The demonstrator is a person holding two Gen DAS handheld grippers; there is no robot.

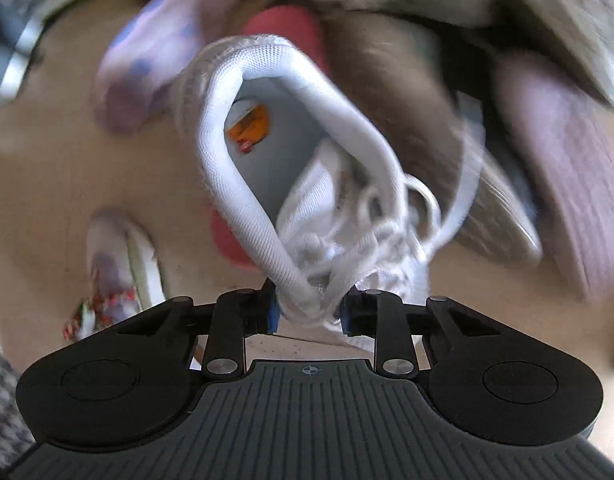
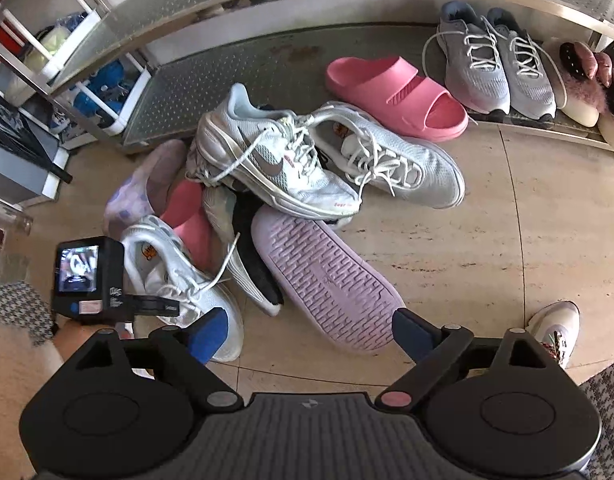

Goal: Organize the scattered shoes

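Beige tile floor (image 2: 447, 248), shoes heaped mid-frame. Left gripper (image 1: 309, 312) nearly closed, pinching white sneaker (image 1: 291, 168) collar at lower centre. Right gripper (image 2: 307, 332) wide open, holding nothing.

Left wrist view is motion-blurred: shoes around the white sneaker (image 1: 291, 168) smear into pink, brown and lilac patches, types unclear. Sneaker's toe end hides behind the left tool (image 1: 309, 312); pad contact unclear through laces. Right wrist view: pile (image 2: 243, 216) buries a black shoe and a pink slide, mostly covered. Furry slippers (image 2: 587, 84) cut by right edge. A sneaker (image 2: 555, 328) partly hidden behind the right tool (image 2: 307, 334).
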